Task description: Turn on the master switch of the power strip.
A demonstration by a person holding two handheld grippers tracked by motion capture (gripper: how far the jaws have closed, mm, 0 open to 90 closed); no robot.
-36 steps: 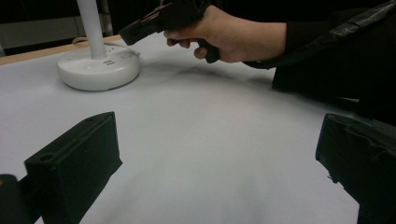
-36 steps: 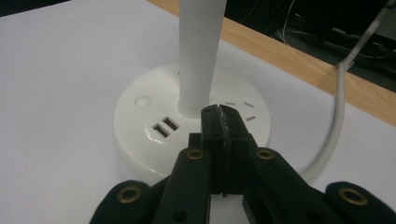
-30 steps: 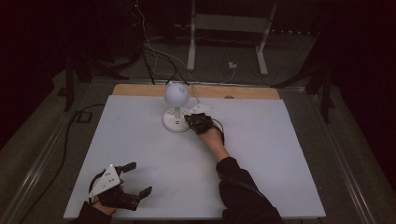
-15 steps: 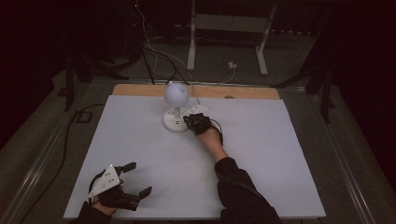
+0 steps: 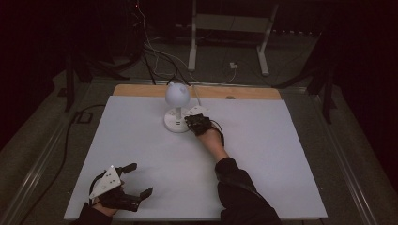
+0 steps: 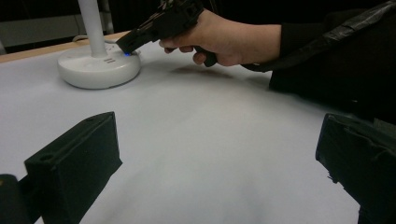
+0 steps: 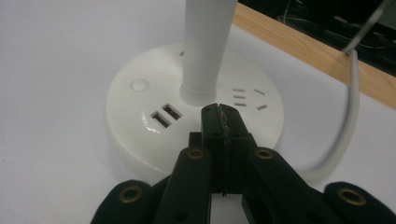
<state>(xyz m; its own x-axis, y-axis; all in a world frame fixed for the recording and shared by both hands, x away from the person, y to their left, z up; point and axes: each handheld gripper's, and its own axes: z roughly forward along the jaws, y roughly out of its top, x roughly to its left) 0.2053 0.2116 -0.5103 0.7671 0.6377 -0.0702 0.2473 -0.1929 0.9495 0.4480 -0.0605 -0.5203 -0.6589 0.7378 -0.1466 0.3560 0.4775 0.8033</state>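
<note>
A white table (image 5: 263,159) fills the middle of the room, with a wooden strip along its far edge. Toward the far side stands a white desk lamp (image 5: 177,96), its round base (image 7: 140,121) bearing two USB ports. The right gripper (image 5: 196,123), jaws pressed together empty, rests its tips on that base. Near left, the left gripper (image 5: 133,180) gapes wide, holding nothing.

White desk lamp with round base and globe head (image 5: 177,101): on the large white table sheet (image 5: 141,140), far centre, before the wooden table edge (image 5: 141,90). Right black two-jaw gripper (image 5: 196,123): touching base from right. Left black two-jaw gripper (image 5: 133,180): near left corner, well apart from lamp.
</note>
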